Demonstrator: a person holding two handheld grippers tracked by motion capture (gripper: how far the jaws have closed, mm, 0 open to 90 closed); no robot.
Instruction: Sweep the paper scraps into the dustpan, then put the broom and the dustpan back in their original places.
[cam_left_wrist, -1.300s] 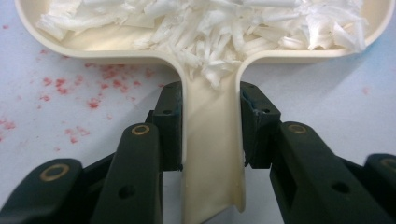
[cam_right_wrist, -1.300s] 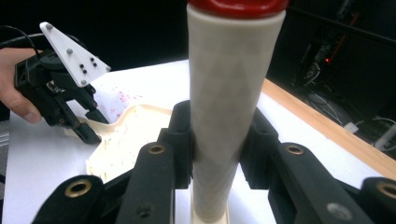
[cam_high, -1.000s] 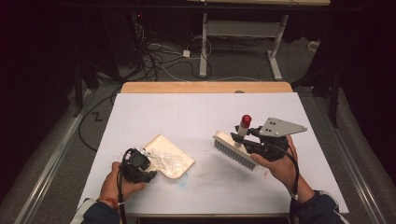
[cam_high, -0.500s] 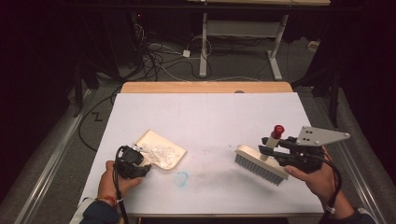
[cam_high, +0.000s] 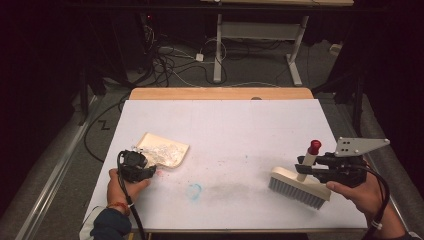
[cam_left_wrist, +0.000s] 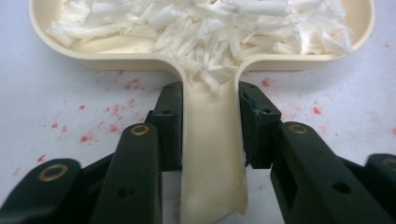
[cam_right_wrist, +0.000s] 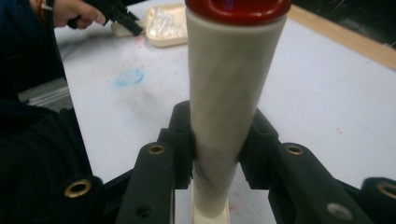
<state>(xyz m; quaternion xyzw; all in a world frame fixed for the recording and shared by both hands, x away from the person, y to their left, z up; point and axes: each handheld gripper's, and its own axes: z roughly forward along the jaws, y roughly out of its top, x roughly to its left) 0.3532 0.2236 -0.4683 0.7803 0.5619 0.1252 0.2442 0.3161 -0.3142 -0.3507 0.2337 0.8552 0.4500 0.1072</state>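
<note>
Table (cam_high: 225, 125) white, faint red specks and a blue ring mark near the front. Brush (cam_high: 298, 186) at front right, right gripper (cam_right_wrist: 215, 140) pinching its cream handle below the red cap. Dustpan (cam_high: 162, 150) at front left, full of white shreds (cam_left_wrist: 205, 23); left gripper (cam_left_wrist: 211, 126) clamped on its handle. Judgement: keep pan level, lift slowly, or shreds spill.

Both tongs are matte black, with blocky jaws on hinged links fixed by brass-ringed rivets and small dark screws. The right tongs (cam_high: 320, 167) carry a grey three-cornered plate dotted with holes; a black cable trails from each. The left tongs (cam_high: 134, 166) are compact. The left wrist wears a red-orange band above a dark blue sleeve
</note>
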